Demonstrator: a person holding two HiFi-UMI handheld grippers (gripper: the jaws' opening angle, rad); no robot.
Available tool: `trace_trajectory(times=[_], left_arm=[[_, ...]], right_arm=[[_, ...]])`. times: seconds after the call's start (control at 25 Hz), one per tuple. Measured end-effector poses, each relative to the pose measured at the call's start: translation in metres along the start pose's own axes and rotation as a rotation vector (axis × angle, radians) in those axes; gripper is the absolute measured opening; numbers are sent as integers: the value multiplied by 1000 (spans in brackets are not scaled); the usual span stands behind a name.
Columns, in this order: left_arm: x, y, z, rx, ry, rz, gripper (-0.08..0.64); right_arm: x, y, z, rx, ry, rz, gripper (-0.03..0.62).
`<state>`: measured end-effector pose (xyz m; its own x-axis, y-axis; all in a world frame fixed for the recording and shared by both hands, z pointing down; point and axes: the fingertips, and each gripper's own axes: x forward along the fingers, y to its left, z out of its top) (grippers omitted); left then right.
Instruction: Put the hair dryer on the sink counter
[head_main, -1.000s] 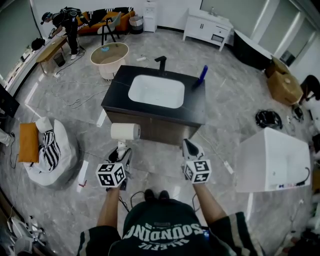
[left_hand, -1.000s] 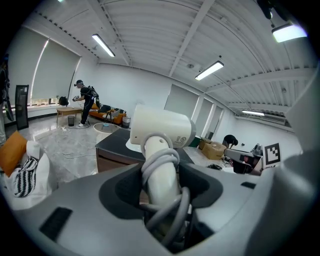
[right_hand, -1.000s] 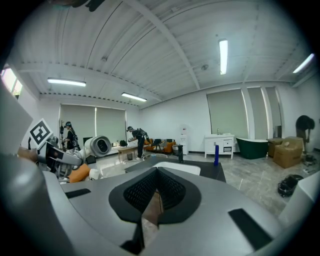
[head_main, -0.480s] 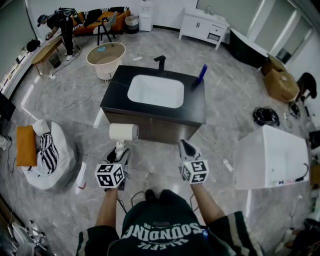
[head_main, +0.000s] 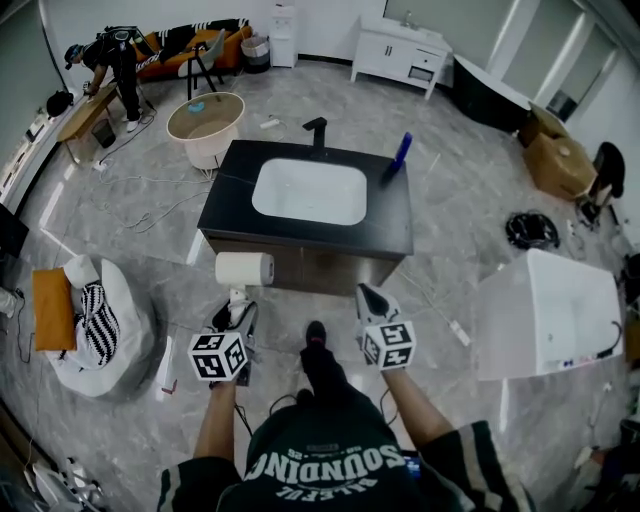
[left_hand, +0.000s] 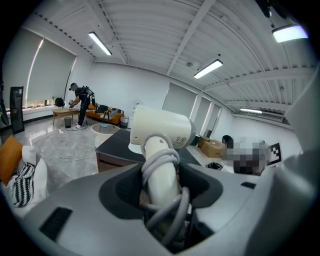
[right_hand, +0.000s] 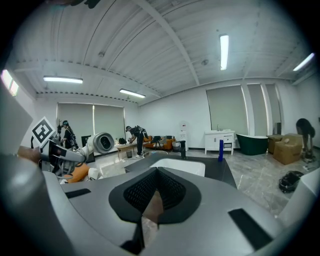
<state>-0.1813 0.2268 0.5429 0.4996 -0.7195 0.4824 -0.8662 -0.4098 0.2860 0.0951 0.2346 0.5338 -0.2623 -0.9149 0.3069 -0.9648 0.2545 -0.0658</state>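
Note:
A white hair dryer (head_main: 245, 269) with its grey cord wound round the handle stands upright in my left gripper (head_main: 238, 305), which is shut on that handle. In the left gripper view the hair dryer (left_hand: 160, 129) rises between the jaws of the left gripper (left_hand: 162, 187), barrel pointing right. The black sink counter (head_main: 390, 218) with its white basin (head_main: 309, 192) lies just ahead, and the dryer hangs short of its front edge. My right gripper (head_main: 366, 296) is shut with nothing in it; in its own view the right gripper (right_hand: 150, 207) faces the counter (right_hand: 227, 172) and sees the dryer (right_hand: 102, 142) at left.
On the counter stand a black faucet (head_main: 319, 128) at the back and a blue bottle (head_main: 402, 152) at the back right. A white cabinet (head_main: 545, 315) stands to my right, a white beanbag (head_main: 95, 300) to my left, a round tub (head_main: 206, 125) beyond. Cables lie on the floor.
I have stepped forward, so the counter sits closer and one foot now shows between the grippers. Both grippers keep their grip and spacing.

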Motion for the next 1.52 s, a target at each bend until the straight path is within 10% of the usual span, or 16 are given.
trace_trajectory(times=[1.52], left_arm=[[273,111,190,-40,36,107,221]], right_arm=[[334,-121,88,7,75,121,2]])
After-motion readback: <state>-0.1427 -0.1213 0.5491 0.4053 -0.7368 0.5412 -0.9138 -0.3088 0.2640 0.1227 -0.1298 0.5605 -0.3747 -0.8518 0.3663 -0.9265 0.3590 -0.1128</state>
